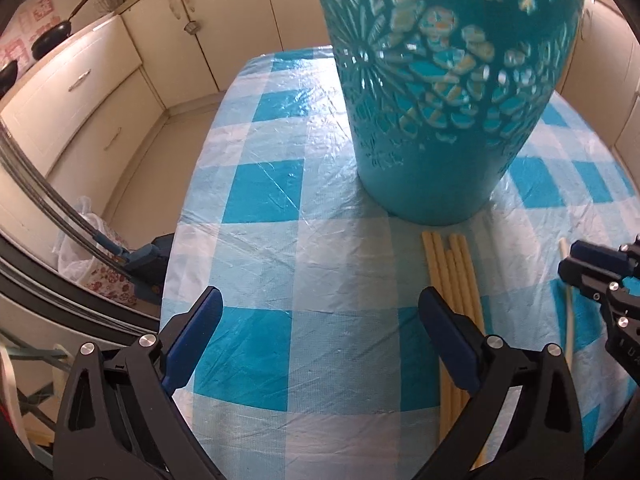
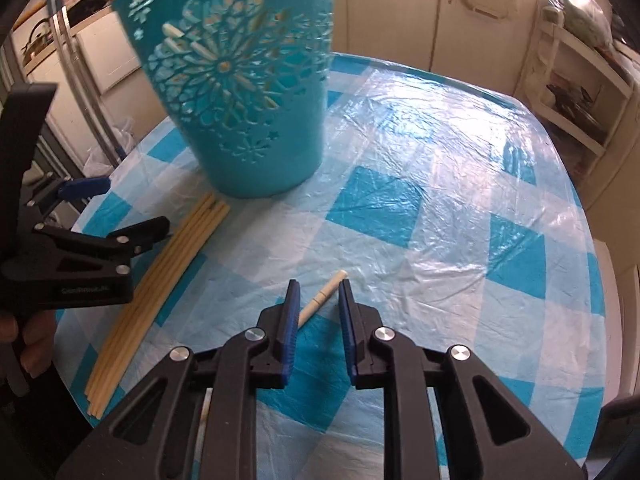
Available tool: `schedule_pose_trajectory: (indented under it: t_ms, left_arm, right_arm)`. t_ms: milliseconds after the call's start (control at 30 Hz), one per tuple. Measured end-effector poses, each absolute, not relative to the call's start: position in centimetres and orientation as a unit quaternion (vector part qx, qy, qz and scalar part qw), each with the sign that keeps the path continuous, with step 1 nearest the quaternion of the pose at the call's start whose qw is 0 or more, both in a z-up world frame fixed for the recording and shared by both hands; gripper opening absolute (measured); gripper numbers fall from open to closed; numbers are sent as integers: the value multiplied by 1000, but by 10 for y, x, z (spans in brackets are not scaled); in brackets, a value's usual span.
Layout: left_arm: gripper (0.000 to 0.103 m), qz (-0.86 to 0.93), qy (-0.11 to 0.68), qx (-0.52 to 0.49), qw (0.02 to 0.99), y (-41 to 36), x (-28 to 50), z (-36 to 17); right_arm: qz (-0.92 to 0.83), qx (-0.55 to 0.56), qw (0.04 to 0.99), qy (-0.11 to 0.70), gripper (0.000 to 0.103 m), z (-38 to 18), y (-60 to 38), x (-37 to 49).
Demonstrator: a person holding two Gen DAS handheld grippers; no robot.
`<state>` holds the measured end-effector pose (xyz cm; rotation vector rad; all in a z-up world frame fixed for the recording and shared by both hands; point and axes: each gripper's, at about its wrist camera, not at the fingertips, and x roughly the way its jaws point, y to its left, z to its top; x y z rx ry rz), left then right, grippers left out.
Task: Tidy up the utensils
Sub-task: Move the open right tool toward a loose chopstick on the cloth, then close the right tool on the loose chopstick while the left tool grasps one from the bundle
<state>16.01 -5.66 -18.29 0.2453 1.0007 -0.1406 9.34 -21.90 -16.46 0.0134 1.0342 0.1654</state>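
Two grippers hover over the checked table (image 2: 440,160). The left gripper (image 1: 320,328) gapes wide, holding nothing; the right gripper (image 2: 318,312) stands partly open astride a single chopstick (image 2: 320,300). A chopstick bundle (image 2: 160,272) lies along the table's left edge, touching the teal holder (image 2: 256,120).

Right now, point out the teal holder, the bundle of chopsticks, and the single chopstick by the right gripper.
teal holder (image 2: 256,152), right wrist view, lower wall.
bundle of chopsticks (image 2: 160,276), right wrist view, mid-length.
single chopstick (image 2: 322,298), right wrist view, upper shaft between the fingers.
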Motion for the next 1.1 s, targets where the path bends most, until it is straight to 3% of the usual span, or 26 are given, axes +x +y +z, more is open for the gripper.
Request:
schedule_pose_trajectory:
  t_ms: [600,833,933,1000,1067,1100]
  left_arm:
    - [95,-80,486,132,860,-69,159,-187]
    - [88,-70,493,135,857,-66,164,-190]
    - [79,-79,495,129,856,-64,166,-189]
    - [65,-96,496,126,854,-67,166,-188]
    - [40,-118,497,127,850,-74,167,-186]
    - [34,-129,498,127,848,-77,167,-186]
  right_arm:
    - [61,10,871,488,23,-169,-222,80]
    - [64,-2,869,491,23,-168,-223,85]
    - [69,10,867,494,21,-167,-225,87]
    - [90,-2,865,494,19,-167,-219,85]
    - [96,3,863,496,19,-168,-218,85]
    - [93,22,861,499,19,-168,-224,86]
